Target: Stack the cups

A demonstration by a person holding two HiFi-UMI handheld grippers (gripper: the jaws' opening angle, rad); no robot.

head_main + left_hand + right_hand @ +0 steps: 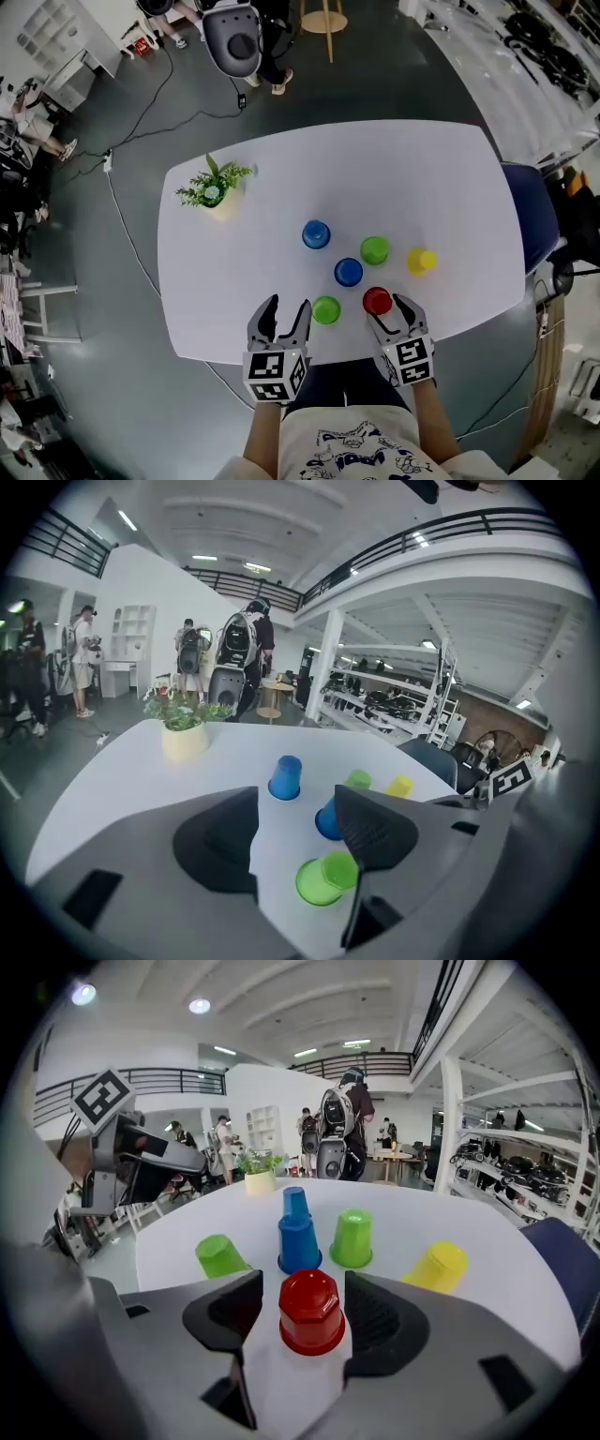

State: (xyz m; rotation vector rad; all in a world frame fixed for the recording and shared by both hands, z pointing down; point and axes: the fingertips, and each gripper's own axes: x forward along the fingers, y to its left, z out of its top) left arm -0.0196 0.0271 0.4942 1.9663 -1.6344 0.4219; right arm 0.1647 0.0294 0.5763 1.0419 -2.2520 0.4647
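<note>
Six plastic cups are on the white table point(403, 178). A red cup point(311, 1312) stands upside down between the jaws of my right gripper point(303, 1283), which is open; its pads sit close beside the cup without pressing on it. Beyond it stand a blue cup point(299, 1238), a second blue cup point(295, 1202) and a green cup point(352, 1238), all upside down. A yellow cup point(437, 1267) lies on its side at the right. My left gripper point(298, 803) is open over the table's near edge, with another green cup point(325, 878) lying on its side by its right finger.
A potted plant point(214, 192) stands at the table's far left. A dark blue chair point(530, 211) is at the table's right side. Cables, a stool and people are on the floor beyond the far edge. The table's front edge runs just below both grippers.
</note>
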